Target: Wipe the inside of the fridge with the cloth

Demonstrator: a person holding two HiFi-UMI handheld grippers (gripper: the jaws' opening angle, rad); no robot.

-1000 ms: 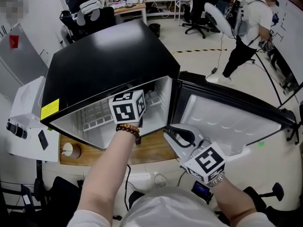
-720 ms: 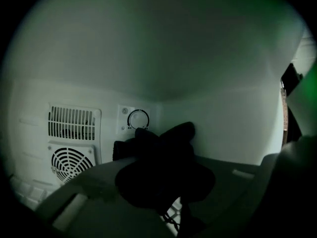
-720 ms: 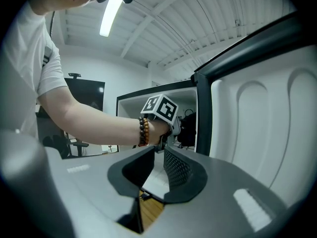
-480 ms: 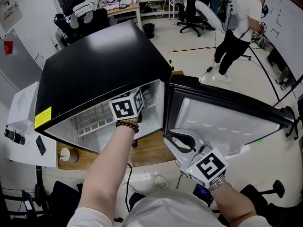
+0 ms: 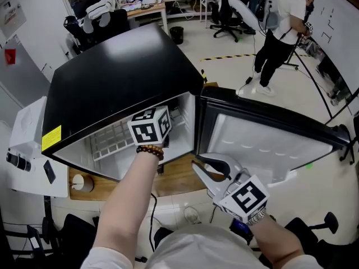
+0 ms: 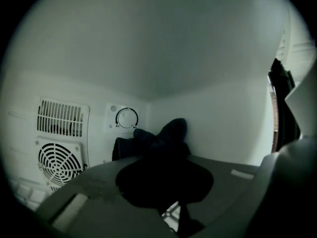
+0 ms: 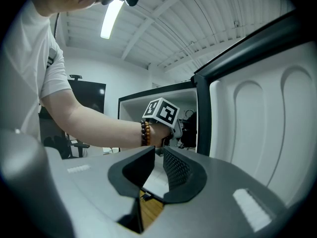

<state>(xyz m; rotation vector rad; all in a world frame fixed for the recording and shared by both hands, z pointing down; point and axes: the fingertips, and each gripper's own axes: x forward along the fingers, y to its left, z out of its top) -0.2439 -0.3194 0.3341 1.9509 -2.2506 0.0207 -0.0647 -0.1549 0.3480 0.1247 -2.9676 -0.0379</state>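
Inside, left gripper [image 6: 166,192] just closed further on cloth [image 6: 163,148] — dark blob, folds indistinct.

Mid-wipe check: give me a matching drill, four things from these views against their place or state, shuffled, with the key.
Things
1. cloth
2. right gripper
3. fridge door
4. round dial

Places or states
A. swung wide open
B. on a white inner wall, right of the vent grilles
C. dark, bunched between the jaws of the left gripper
D. outside the fridge, shut, nothing between its jaws

Pairs: 1-C, 2-D, 3-A, 4-B.

Note: the left gripper's jaws have just been closing further, with the cloth between them.
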